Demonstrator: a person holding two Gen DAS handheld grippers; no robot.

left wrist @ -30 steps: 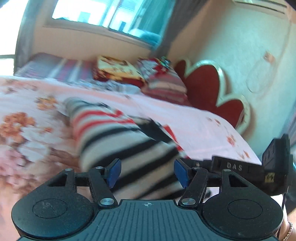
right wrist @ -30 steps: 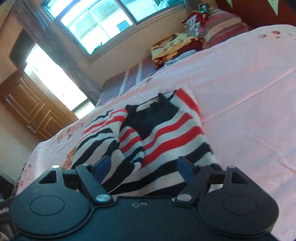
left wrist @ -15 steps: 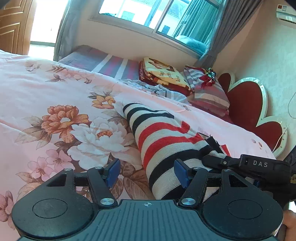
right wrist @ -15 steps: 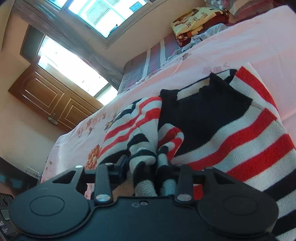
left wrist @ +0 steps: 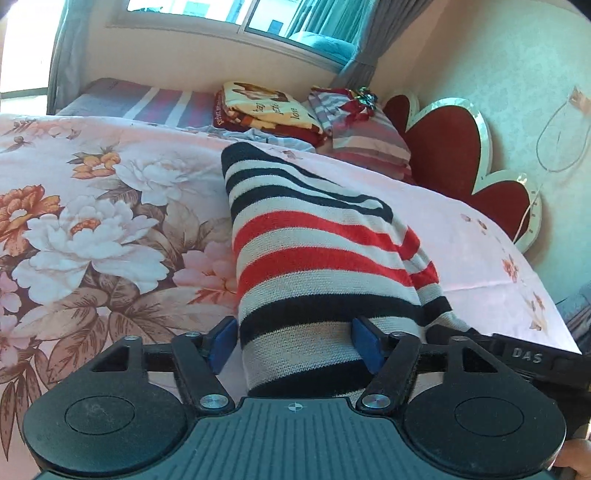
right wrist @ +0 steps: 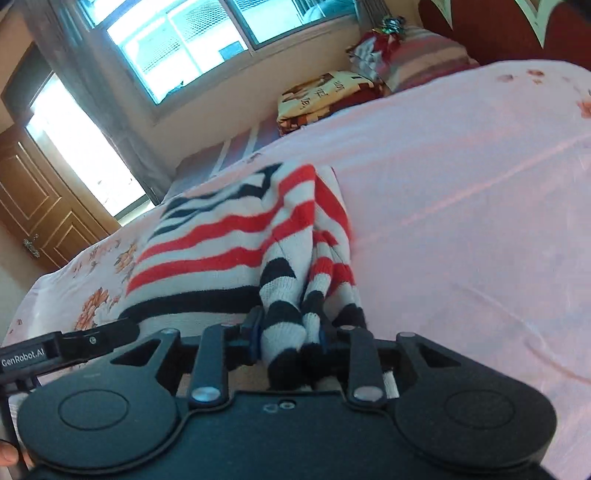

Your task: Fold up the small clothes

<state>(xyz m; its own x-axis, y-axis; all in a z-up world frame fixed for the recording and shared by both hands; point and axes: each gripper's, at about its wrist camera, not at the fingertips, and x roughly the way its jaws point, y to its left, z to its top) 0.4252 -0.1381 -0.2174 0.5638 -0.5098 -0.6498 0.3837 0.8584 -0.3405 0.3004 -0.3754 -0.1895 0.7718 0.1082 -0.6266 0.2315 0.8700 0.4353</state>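
Note:
A small knit sweater (left wrist: 317,254) with red, white and black stripes lies on the pink floral bedspread (left wrist: 92,221). My left gripper (left wrist: 295,343) is open, its blue pads either side of the sweater's near end, which lies between them. My right gripper (right wrist: 288,339) is shut on a bunched striped edge of the sweater (right wrist: 229,236), with folds of cloth squeezed between its pads. The right gripper's body shows at the right of the left wrist view (left wrist: 528,356).
Folded blankets (left wrist: 266,110) and striped pillows (left wrist: 365,133) are piled at the head of the bed by the red headboard (left wrist: 454,155). A window (right wrist: 207,33) and a wooden door (right wrist: 33,206) are behind. The pink bedspread (right wrist: 461,192) stretches right of the sweater.
My right gripper has kept its hold on the bunched edge and drawn it across, so the sweater now lies folded over. My left gripper moved in around the sweater's near end.

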